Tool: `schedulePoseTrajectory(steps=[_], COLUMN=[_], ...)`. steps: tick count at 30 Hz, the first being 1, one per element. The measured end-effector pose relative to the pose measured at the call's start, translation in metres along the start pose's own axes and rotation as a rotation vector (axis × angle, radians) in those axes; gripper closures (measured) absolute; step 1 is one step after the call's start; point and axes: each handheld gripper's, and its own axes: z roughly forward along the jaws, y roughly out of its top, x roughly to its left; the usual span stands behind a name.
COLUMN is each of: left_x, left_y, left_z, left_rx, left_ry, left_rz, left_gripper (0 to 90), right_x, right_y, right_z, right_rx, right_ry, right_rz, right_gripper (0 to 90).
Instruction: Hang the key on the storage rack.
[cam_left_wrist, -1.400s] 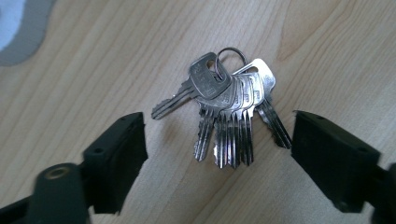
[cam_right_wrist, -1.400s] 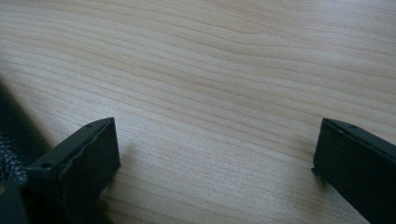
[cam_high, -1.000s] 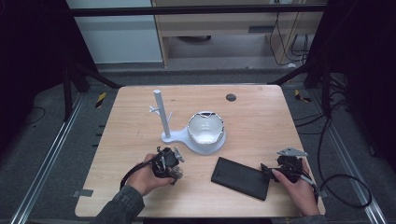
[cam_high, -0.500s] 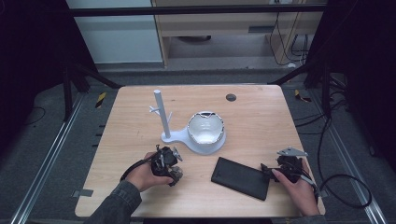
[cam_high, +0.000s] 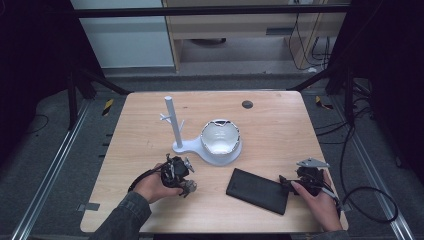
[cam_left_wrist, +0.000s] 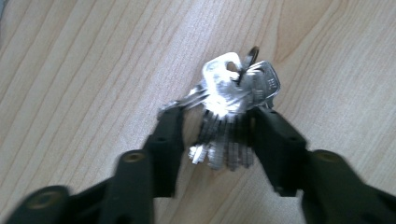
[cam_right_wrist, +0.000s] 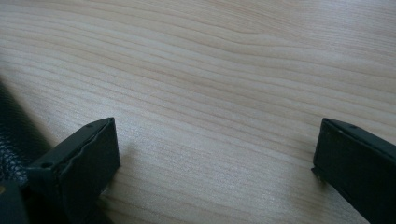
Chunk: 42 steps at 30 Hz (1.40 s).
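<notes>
A bunch of silver keys (cam_left_wrist: 229, 100) lies on the wooden table (cam_high: 150, 135) near its front left, also seen in the high view as the keys (cam_high: 189, 187). My left gripper (cam_left_wrist: 218, 116) straddles the bunch. Its jaws have just been closing with the keys between them. The right jaw is against the keys, and a thin gap remains at the left jaw. My right gripper (cam_right_wrist: 217, 128) rests open on the table at the front right, nothing between its jaws. In the high view the right gripper (cam_high: 287, 181) sits just right of a flat black case (cam_high: 258, 190).
A white stand (cam_high: 186, 146) with an upright post (cam_high: 172, 117) and small pegs stands mid-table, joined to a white dish (cam_high: 220, 137). A small dark round spot (cam_high: 247, 104) marks the far side. Bare wood lies at the left and far right.
The left hand has shifted slightly over the keys. The right hand and the black case have stayed put.
</notes>
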Motion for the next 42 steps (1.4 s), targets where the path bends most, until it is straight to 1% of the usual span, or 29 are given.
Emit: schedulePoseTrajectory(steps=[3, 7, 9, 10, 11, 15, 20, 26, 29, 30, 31, 32, 35, 36, 39, 42], left_x=[-0.005, -0.009, -0.011, -0.011, -0.011, -0.011, -0.014, -0.016, -0.017, -0.017, -0.016, -0.015, -0.012, -0.011, -0.009, -0.009], left_y=[0.002, 0.004, 0.004, 0.003, 0.003, 0.002, 0.002, 0.002, 0.002, 0.003, 0.003, 0.002, 0.003, 0.002, 0.002, 0.002], left_z=[0.0, 0.0, -0.001, -0.001, -0.002, -0.002, -0.004, -0.007, -0.012, -0.015, -0.017, -0.018, -0.017, -0.016, -0.015, -0.019], left_rx=[0.011, 0.02, 0.02, 0.023, 0.023, 0.017, 0.024, 0.023, 0.005, 0.004, 0.001, -0.006, 0.015, 0.019, 0.014, -0.004], left_ry=[0.0, 0.018, 0.029, 0.031, 0.03, 0.025, 0.042, 0.049, 0.053, 0.06, 0.065, 0.06, 0.061, 0.053, 0.056, 0.062], left_rz=[0.013, 0.019, 0.014, 0.015, 0.014, 0.001, 0.003, -0.002, -0.007, -0.008, -0.012, -0.018, -0.022, -0.025, -0.037, -0.042], left_gripper=[71.0, 76.1, 77.6, 82.3, 83.2, 83.5, 83.8, 84.2, 85.2, 85.8, 89.9, 89.9, 90.0, 90.0, 90.0, 90.0], right_x=[0.0, 0.0, 0.0, 0.0, 0.0, 0.0, 0.0, 0.0, 0.0, 0.0, 0.0, 0.0, 0.0, 0.0, 0.001, 0.0], right_y=[0.0, 0.0, 0.0, 0.0, 0.0, 0.0, 0.0, 0.0, 0.0, 0.0, 0.0, 0.0, 0.0, 0.0, 0.0, 0.0], right_z=[0.0, 0.0, 0.0, 0.0, 0.0, 0.0, 0.0, 0.0, 0.0, 0.0, 0.0, 0.0, 0.0, 0.0, -0.001, 0.0], right_rx=[0.001, 0.001, 0.001, 0.001, 0.001, 0.0, 0.001, 0.001, 0.001, 0.001, 0.001, 0.001, 0.001, 0.001, 0.003, 0.001], right_ry=[0.0, 0.0, 0.0, 0.0, 0.0, 0.0, 0.0, 0.0, 0.0, 0.0, 0.0, 0.0, -0.001, -0.001, 0.004, 0.0], right_rz=[0.001, 0.0, 0.0, 0.0, 0.0, 0.0, 0.0, 0.001, 0.001, 0.001, 0.001, 0.001, 0.003, 0.003, 0.01, 0.004], right_gripper=[0.6, 0.6, 0.6, 0.6, 0.6, 0.6, 0.6, 0.6, 0.6, 0.6, 0.6, 0.6, 0.6, 0.6, 0.7, 0.7])
